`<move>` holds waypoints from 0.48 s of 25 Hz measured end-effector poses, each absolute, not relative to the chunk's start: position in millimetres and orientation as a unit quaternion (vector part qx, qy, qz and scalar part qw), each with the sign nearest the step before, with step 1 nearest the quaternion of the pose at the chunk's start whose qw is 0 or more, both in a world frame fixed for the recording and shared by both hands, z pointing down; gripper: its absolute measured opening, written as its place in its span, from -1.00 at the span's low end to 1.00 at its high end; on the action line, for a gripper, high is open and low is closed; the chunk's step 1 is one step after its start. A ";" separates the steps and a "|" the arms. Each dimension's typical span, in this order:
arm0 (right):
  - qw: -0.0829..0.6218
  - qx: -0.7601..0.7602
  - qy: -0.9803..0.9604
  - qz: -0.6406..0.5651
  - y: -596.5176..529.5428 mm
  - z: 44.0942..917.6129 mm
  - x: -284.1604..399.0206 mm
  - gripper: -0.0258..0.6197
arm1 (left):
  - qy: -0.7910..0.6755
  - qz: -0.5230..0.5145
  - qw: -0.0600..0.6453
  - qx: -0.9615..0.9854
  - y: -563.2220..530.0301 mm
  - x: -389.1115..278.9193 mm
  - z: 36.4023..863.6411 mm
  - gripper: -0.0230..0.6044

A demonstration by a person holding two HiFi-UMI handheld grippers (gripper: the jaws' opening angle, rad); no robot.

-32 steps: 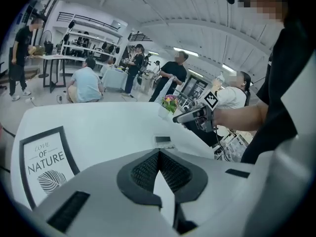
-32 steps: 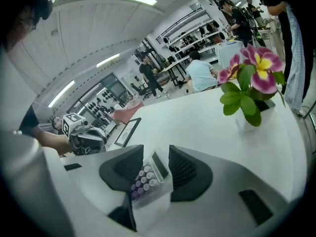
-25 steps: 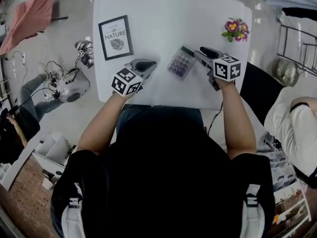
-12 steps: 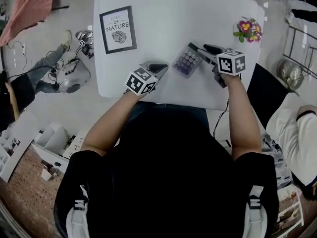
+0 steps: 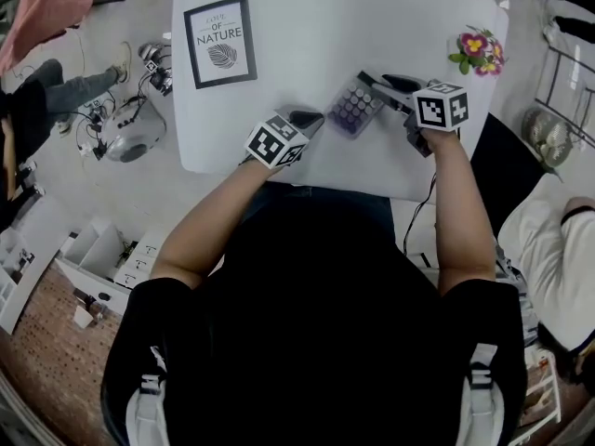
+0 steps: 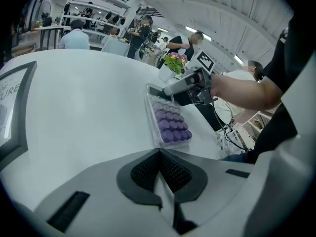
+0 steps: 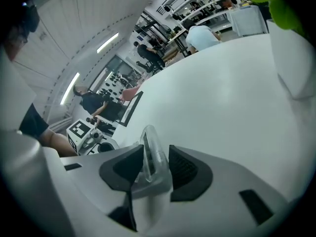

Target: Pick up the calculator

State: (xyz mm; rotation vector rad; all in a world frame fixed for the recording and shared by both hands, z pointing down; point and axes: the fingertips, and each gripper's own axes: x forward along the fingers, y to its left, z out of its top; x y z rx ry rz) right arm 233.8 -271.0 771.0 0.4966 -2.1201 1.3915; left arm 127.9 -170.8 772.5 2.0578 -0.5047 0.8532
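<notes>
The right hand-held gripper (image 5: 376,84) has come in over the last second from just beside the calculator (image 5: 355,110) to its far end, and its jaws are now clenched on that end. The right gripper view shows the clear edge of the calculator (image 7: 150,154) pinched between the two dark pads. The grasp looks made, so the lift is what remains. Whether the calculator has left the surface yet cannot be told. In the left gripper view its near end, with the purple keys (image 6: 170,125), seems to lie on or very close to the white top.

The left hand-held gripper (image 5: 305,119) sits just left of the calculator, lower centre of the tabletop. Its jaws are closed on nothing and take no part in the grasp.

The tabletop (image 5: 307,26) is plain white and mostly bare. A black-framed print (image 5: 220,41) lies at its upper left, and a small pot of flowers (image 5: 476,49) stands at its upper right.

Around it is a busy workroom. Cables and a grey device (image 5: 130,137) lie on the floor at the left of the head view. A seated person in white (image 5: 558,249) is at the right edge. The gripper views show more people, shelving and ceiling light strips.
</notes>
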 end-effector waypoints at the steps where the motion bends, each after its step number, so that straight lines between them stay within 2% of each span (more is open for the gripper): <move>1: 0.271 0.182 -0.786 0.525 -271.0 771.2 233.7 -0.41 | -0.200 0.340 0.415 0.819 -171.1 128.1 772.6 -0.87; 12: 0.215 0.185 -0.749 0.599 -267.1 769.9 223.8 -0.49 | -0.200 0.347 0.407 0.821 -169.3 128.3 773.6 -0.87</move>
